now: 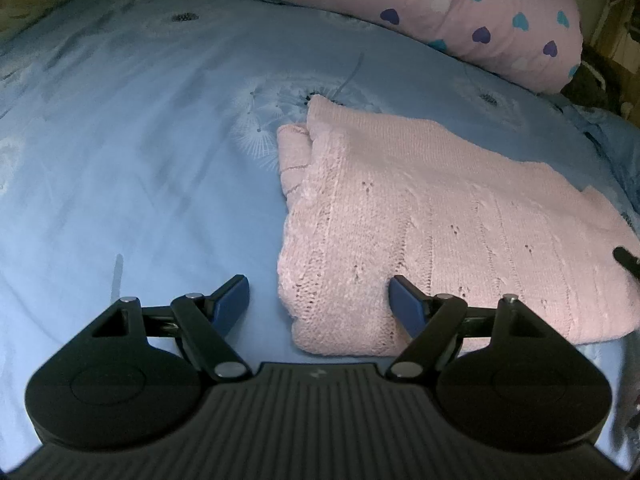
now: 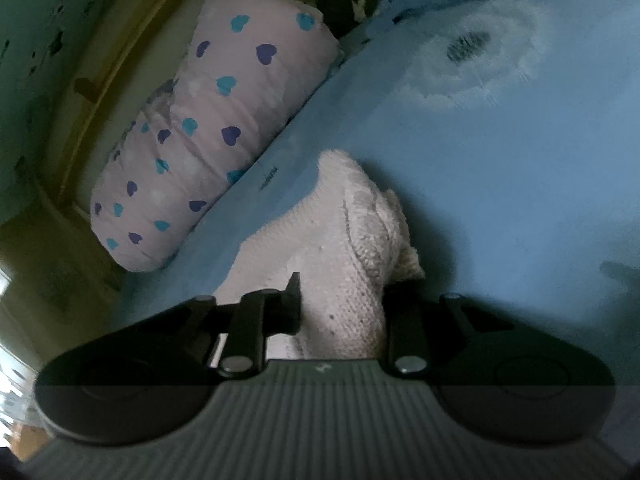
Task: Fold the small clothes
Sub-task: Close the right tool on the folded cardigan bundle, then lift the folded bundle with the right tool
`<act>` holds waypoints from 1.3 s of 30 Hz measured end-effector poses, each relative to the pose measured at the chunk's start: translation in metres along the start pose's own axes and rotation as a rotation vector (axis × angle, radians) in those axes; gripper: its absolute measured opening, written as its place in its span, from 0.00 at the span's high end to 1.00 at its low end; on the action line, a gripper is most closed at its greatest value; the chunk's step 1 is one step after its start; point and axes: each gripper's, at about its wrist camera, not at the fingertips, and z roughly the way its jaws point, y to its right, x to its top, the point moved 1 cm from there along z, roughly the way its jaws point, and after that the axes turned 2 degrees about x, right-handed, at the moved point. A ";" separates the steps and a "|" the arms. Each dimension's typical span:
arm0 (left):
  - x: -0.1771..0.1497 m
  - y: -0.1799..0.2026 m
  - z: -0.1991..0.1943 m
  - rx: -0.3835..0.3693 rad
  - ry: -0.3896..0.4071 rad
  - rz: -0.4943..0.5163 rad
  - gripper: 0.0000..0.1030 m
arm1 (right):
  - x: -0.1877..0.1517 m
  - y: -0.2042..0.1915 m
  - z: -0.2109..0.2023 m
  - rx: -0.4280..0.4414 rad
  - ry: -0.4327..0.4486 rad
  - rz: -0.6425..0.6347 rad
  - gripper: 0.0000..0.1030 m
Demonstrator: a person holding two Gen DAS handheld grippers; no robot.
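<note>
Already partly folded, the pink knitted garment [image 1: 420, 232] lies flat on the blue bed sheet [image 1: 140, 160], with a heart-print pillow [image 1: 440, 12] beyond it at the far edge of the bed. In the left wrist view the knit sits ahead and to the right of the left gripper [image 1: 318, 304], and its long side runs away to the right.

The left gripper's fingers [image 1: 404, 308] stand wide apart with nothing gripped. One blue pad sits over the near edge of the garment, the other over bare sheet just left of the garment's near left corner, so that corner lies between them. Whether the pad touches the knit cannot be told.

The right gripper [image 2: 342, 300] has its fingers closed on a bunch of the pink knit, which rises in a hump straight ahead of them. A dark fingertip at the right rim of the left wrist view suggests this grip is at the garment's right end, though only a small part shows.

The next fold probably turns on this: the right hand holds one end, the left hand is nearer the opposite near corner, and the garment stretches between them. The left fingers would likely need to close on that corner before both ends can be carried over together.
</note>
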 end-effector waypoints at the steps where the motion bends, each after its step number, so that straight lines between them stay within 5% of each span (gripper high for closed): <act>1: 0.000 0.000 0.000 0.001 -0.001 -0.001 0.21 | 0.000 -0.005 0.000 -0.003 0.004 -0.015 0.74; 24: 0.007 -0.015 -0.023 -0.011 0.036 -0.047 0.21 | -0.005 -0.130 -0.009 0.010 0.065 -0.321 0.76; 39: 0.015 -0.044 -0.043 0.014 0.089 -0.131 0.21 | -0.043 -0.223 0.011 0.093 0.057 -0.468 0.76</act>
